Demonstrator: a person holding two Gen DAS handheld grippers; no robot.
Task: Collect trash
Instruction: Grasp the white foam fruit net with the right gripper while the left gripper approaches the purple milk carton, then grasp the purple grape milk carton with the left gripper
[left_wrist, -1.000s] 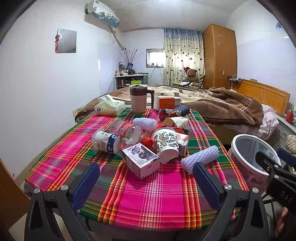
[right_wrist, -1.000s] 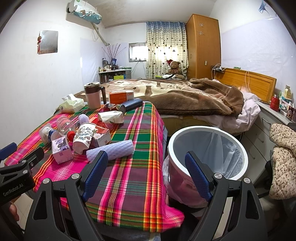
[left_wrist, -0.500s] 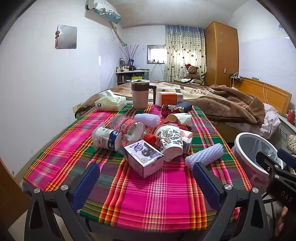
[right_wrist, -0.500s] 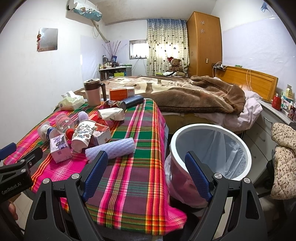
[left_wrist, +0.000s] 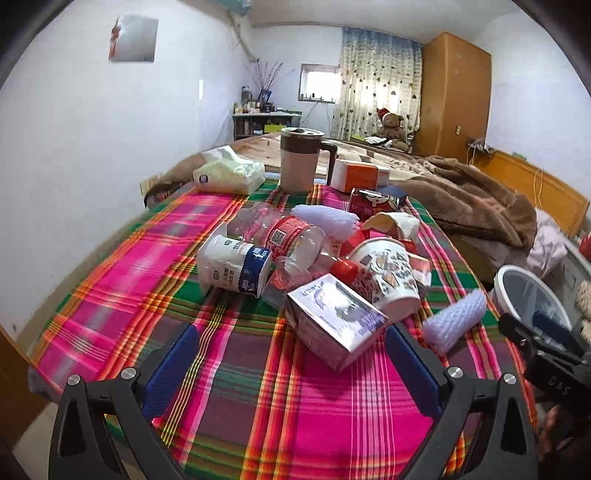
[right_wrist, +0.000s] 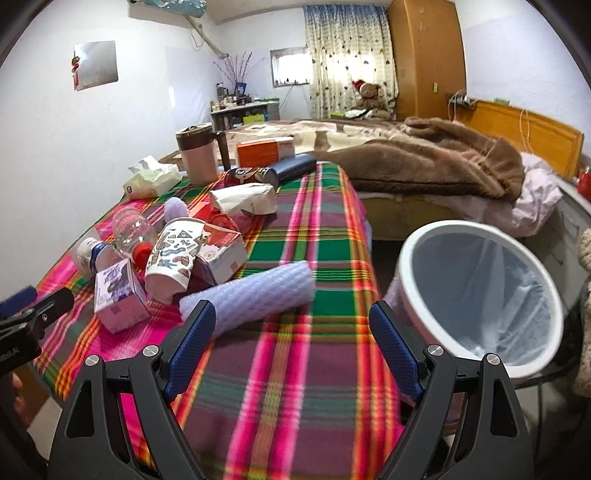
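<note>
My left gripper (left_wrist: 290, 363) hangs with fingers spread and nothing between them, over bare plaid cloth (left_wrist: 255, 406) at frame bottom; the trash pile (left_wrist: 317, 266) sits at centre. My right gripper (right_wrist: 291, 345) is likewise spread and empty, its left fingertip beside the white foam roll (right_wrist: 255, 295). The lined bin (right_wrist: 476, 291) stands off the table's right edge. "DAS" shows lower right in the left view; carton print is unreadable.

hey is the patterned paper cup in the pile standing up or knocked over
Knocked over. The patterned paper cup lies on its side among the trash, its pink opening facing the near table edge, leaning against a small carton.
</note>
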